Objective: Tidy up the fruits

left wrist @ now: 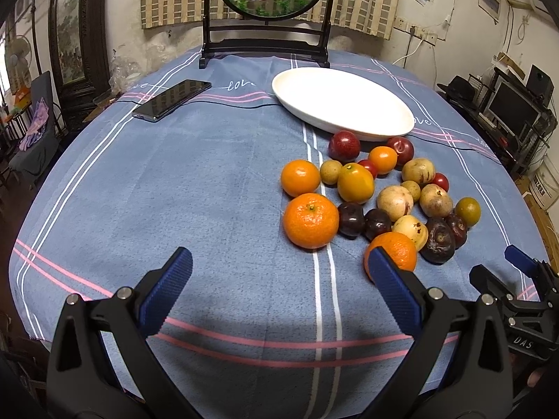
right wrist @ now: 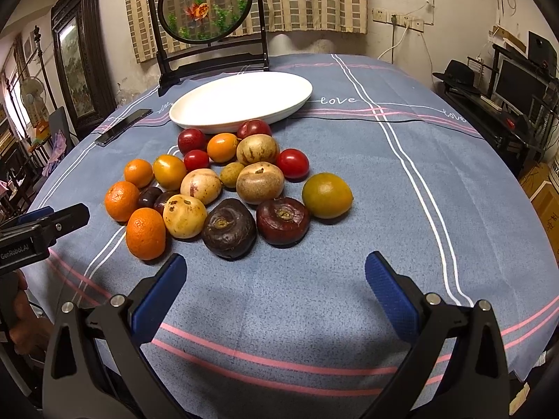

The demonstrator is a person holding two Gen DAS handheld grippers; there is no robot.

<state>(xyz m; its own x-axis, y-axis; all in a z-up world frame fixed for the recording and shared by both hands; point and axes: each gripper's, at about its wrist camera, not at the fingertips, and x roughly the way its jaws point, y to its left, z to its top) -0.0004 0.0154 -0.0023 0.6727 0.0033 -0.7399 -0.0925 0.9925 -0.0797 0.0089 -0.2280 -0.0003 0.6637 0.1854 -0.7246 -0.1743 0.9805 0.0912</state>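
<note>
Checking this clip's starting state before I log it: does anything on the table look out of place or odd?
Only one thing: a black smartphone lies on the blue striped tablecloth, unrelated to the fruit. The white oval plate holds nothing; the mixed fruit pile sits loose beside it. Nothing looks spilled or damaged.

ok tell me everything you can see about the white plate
The white plate is a shallow oval dish, glossy like glazed ceramic, with a raised rim and nothing in it. It sits flat on the blue striped tablecloth, behind the fruit pile and before the dark framed screen. Two dark red fruits sit against its near edge; contact is unclear. Neither gripper touches it.
</note>
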